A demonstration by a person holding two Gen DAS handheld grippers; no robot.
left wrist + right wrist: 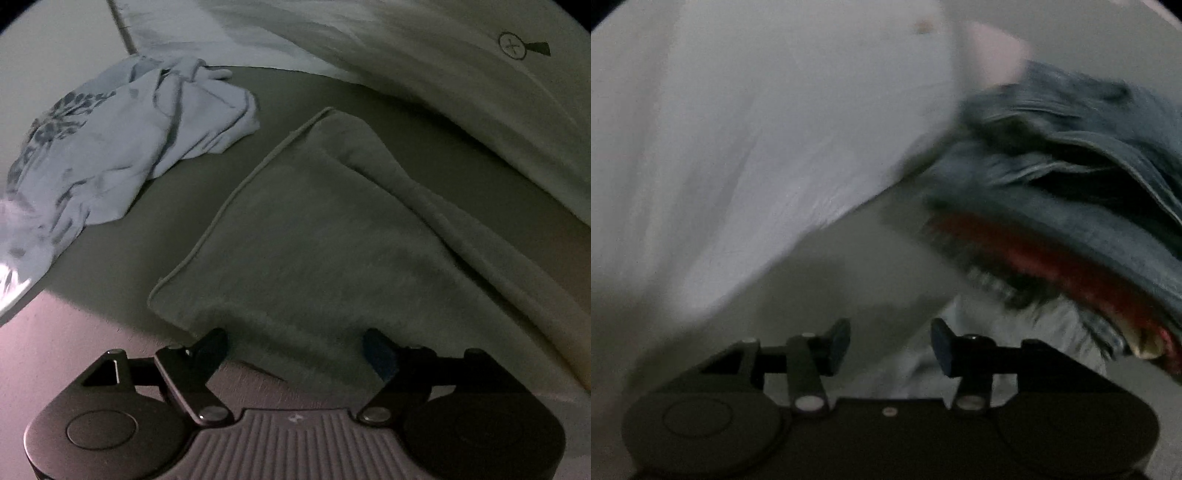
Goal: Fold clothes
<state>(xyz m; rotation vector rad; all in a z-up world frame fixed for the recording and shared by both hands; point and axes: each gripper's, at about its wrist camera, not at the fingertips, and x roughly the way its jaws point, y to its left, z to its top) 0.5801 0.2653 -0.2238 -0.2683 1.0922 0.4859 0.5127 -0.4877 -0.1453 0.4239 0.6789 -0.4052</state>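
Between my left gripper's [295, 345] wide-spread, empty jaws lies a grey-green towel [314, 236], filling the centre of the left wrist view. It looks already folded: a neat hemmed edge runs up its left side and a doubled layer shows along its right, so I judge that piece done or nearly so. At the upper left of that frame a pale blue printed garment [110, 147] lies crumpled on the bed surface [155, 251], clearly unfolded. Across the top right stretches a white cloth with a small round logo [443, 74]; whether it is laundry or bedding I cannot tell.

Over in the right wrist view, my right gripper [890, 341] is also parted and grips nothing. Blurred white fabric [757, 147] fills the left of that frame. At the right sits a heap of blue jeans [1071, 166] with something red [1052, 258] beneath, all untidy.

One item looks folded; the printed garment, jeans and red piece remain, so I judge most of the work is ahead.
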